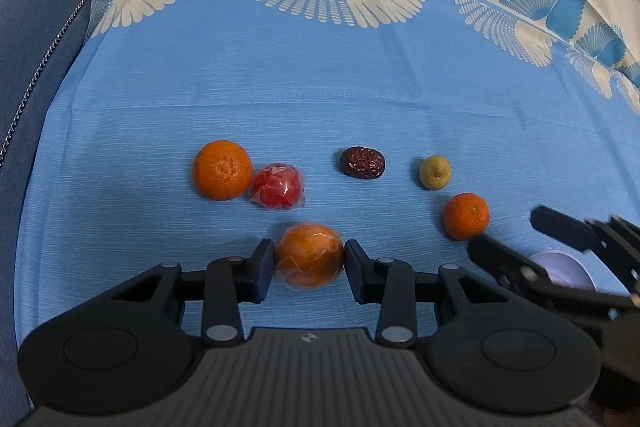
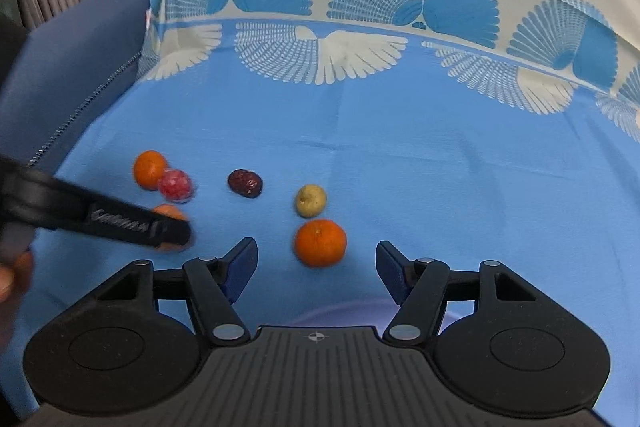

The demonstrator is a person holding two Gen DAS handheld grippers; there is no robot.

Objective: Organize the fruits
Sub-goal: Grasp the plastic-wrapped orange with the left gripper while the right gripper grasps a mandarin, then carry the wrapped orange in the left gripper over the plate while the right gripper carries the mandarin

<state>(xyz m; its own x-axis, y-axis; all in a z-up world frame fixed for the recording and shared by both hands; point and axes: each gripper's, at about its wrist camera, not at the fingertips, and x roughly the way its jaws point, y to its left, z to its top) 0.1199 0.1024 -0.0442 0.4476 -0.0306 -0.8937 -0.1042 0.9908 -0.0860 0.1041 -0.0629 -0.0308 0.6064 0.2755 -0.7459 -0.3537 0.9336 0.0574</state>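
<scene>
Blue cloth [image 1: 320, 87] with pale fan-shaped prints covers the surface in the left wrist view, and the left gripper [image 1: 309, 259] has its two pads pressed on either side of a plastic-wrapped orange [image 1: 310, 254] at the near middle. Farther off to the left sit a bare orange [image 1: 222, 169] and, touching it, a red fruit in clear wrap [image 1: 277, 185]. A dark wrinkled date [image 1: 363, 163] lies near the centre, a small yellow-green fruit [image 1: 435, 172] to its right, and a small orange [image 1: 465, 215] nearer on the right, just beside the fingers of the right gripper [image 1: 516, 241], which comes in from the right edge. A pale dish [image 1: 568, 267] shows partly behind those fingers. In the right wrist view, the right gripper [image 2: 316, 263] has its jaws apart with nothing clamped; the small orange [image 2: 320, 242] lies on the cloth just beyond them, between the fingertips. One finger of the left gripper [image 2: 120, 223] crosses the left side, covering most of the wrapped orange [image 2: 170, 213].
</scene>
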